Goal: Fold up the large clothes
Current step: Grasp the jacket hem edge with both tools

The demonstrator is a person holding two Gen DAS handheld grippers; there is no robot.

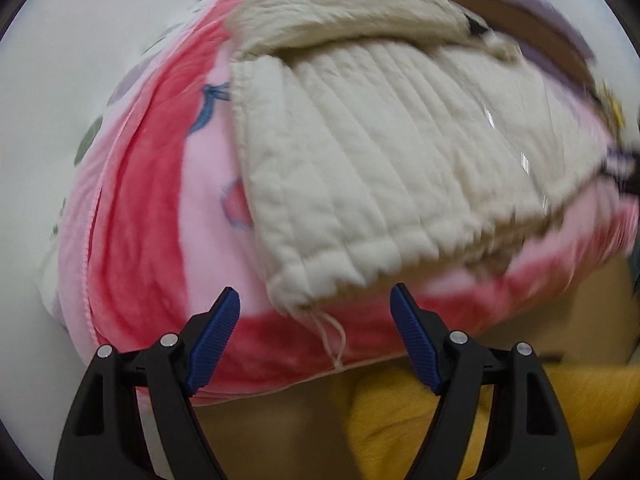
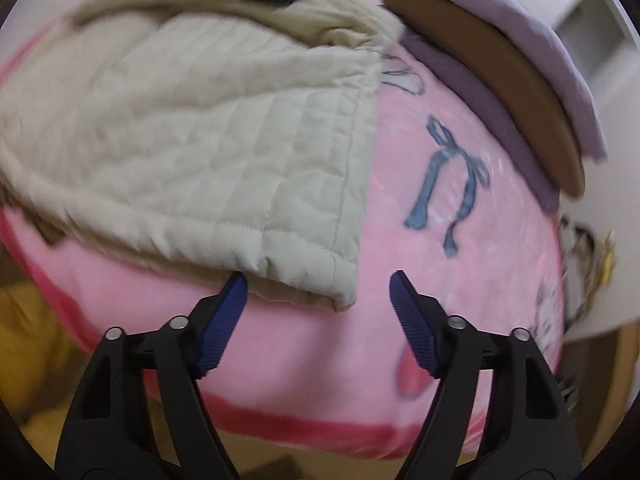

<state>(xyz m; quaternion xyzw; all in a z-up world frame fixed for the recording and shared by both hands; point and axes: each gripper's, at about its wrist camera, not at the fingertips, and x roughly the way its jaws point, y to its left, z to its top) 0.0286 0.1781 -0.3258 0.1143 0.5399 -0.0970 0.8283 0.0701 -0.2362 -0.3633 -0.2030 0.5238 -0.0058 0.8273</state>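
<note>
A home bedroom: pink fleece blanket (image 2: 400, 200), lilac bedding (image 2: 520, 32).

quilted garment (image 1: 372, 160) laid on blanket (image 1: 160, 240) | garment's near corners found just ahead of left tongs (image 1: 314, 304) and right tongs (image 2: 318, 290) | flat board (image 2: 500, 92) placed behind blanket, between cloth layers (image 2: 532, 28) | blanket spread over bed

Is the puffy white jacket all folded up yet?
Partly. The cream quilted jacket already lies doubled over on the pink blanket. Nothing is in hand: the left gripper and right gripper are open near its corners. It probably needs another fold.
</note>
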